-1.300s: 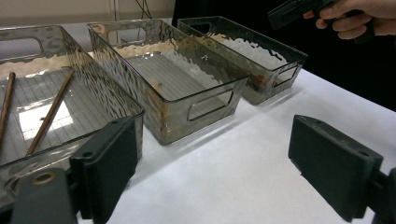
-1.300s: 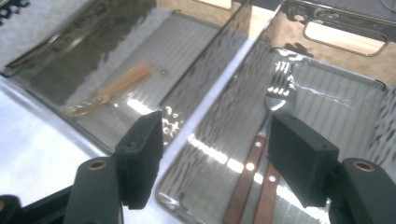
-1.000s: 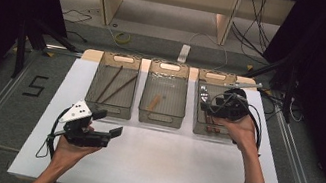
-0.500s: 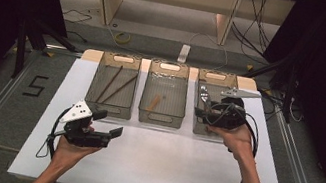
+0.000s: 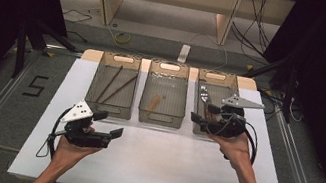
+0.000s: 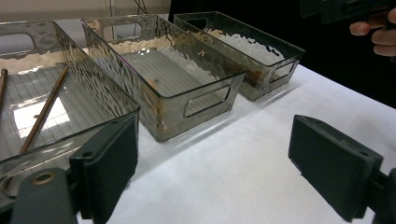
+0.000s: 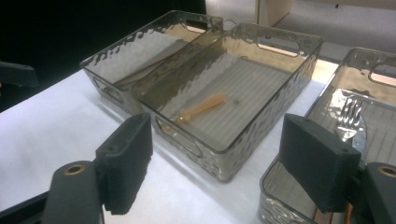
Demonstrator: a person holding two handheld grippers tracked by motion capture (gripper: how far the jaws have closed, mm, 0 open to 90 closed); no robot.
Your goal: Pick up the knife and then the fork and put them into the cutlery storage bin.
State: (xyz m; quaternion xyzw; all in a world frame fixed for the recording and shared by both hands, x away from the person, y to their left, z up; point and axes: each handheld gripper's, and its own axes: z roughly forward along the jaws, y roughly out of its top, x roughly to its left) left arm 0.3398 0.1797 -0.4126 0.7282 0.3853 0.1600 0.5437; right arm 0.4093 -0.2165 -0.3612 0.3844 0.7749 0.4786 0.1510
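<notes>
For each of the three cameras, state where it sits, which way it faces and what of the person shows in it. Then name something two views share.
High view: above the person's side, looking forward and down on the white table sheet; both forearms, left gripper and right gripper show.
Left gripper view: rides the left gripper, facing three clear ribbed plastic bins; fingers at top right.
Right gripper view: rides the right gripper, facing the bins.
Shared: the small wooden utensil in the middle bin.
</notes>
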